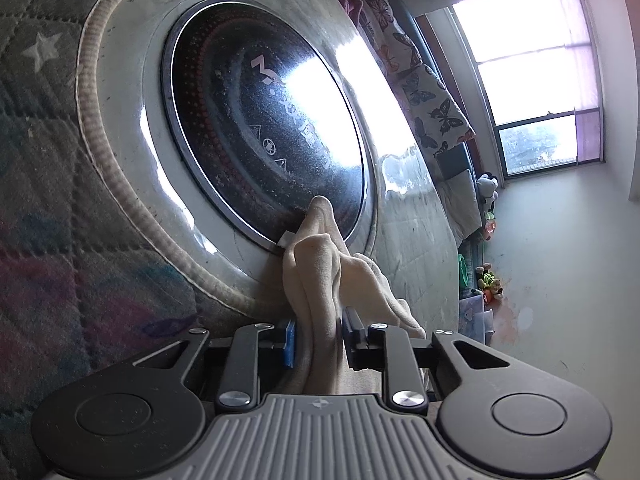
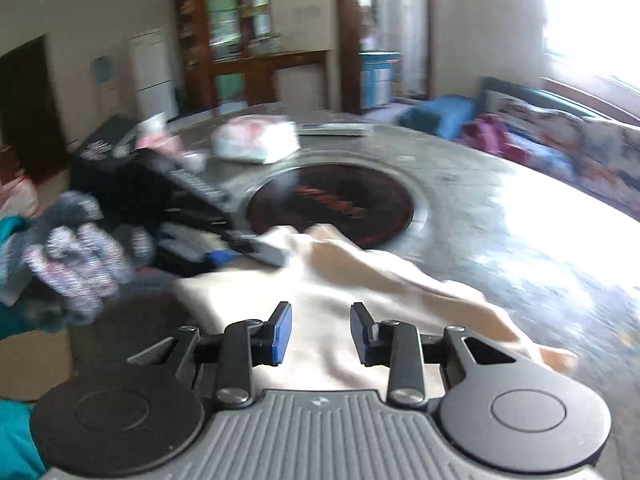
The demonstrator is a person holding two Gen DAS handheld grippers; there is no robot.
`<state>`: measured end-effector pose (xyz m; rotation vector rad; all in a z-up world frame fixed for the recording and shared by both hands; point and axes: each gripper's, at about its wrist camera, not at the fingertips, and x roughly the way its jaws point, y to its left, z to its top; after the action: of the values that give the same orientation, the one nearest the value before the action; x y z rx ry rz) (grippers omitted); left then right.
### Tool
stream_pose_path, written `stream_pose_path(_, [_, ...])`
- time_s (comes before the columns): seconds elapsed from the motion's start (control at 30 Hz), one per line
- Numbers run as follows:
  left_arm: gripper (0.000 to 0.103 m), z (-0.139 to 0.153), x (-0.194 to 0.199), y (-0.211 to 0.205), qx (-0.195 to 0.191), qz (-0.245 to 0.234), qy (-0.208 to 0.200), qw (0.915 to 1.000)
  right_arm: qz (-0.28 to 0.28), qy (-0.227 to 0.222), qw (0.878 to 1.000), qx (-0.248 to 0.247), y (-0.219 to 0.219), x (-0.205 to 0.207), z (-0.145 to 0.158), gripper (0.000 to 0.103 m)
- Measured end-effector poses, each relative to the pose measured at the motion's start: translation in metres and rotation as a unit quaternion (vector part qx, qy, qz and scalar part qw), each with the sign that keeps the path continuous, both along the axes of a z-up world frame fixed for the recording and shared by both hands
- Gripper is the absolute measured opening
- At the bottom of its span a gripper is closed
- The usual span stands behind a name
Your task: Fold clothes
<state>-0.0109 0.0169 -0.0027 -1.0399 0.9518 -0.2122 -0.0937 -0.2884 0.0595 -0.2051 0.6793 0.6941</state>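
A cream garment (image 1: 320,276) lies bunched on a round grey table with a black glass cooktop disc (image 1: 256,116) in its middle. My left gripper (image 1: 319,338) is shut on a fold of the cream garment, which runs up between the fingers toward the disc. In the right wrist view the same garment (image 2: 360,276) is spread over the table's near edge. My right gripper (image 2: 320,334) hovers open just above it with nothing between the blue pads (image 2: 280,334). The left gripper (image 2: 240,246) also shows there, at the cloth's far left corner.
A quilted star-pattern cover (image 1: 44,128) hangs at the table's left. A white packet (image 2: 256,142) and a flat grey object (image 2: 336,129) lie on the far side of the table (image 2: 500,200). A gloved hand (image 2: 76,260) is at the left. A butterfly-print sofa (image 2: 560,140) stands behind.
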Motion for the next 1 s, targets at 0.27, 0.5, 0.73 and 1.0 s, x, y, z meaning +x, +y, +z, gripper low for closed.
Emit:
stream_pose_path(0.27, [0.024,0.002,0.005,-0.007,0.012,-0.008,-0.005,0.9999,-0.147,0.011,0.989,-0.005,-0.061,0.021,-0.018,0.040])
stream_pose_path(0.5, [0.024,0.005,0.009,-0.011,0.029,-0.015,-0.011,0.9994,-0.214,0.040,0.976,0.025,-0.100,0.041,-0.038,0.049])
stream_pose_path(0.73, [0.024,0.007,0.011,-0.014,0.042,-0.022,-0.015,0.9988,-0.254,0.052,0.964,0.059,-0.116,0.050,-0.053,0.053])
stream_pose_path(1.0, [0.024,0.015,0.016,-0.025,0.081,-0.034,-0.028,0.9957,-0.250,0.064,0.961,0.099,-0.116,0.049,-0.055,0.026])
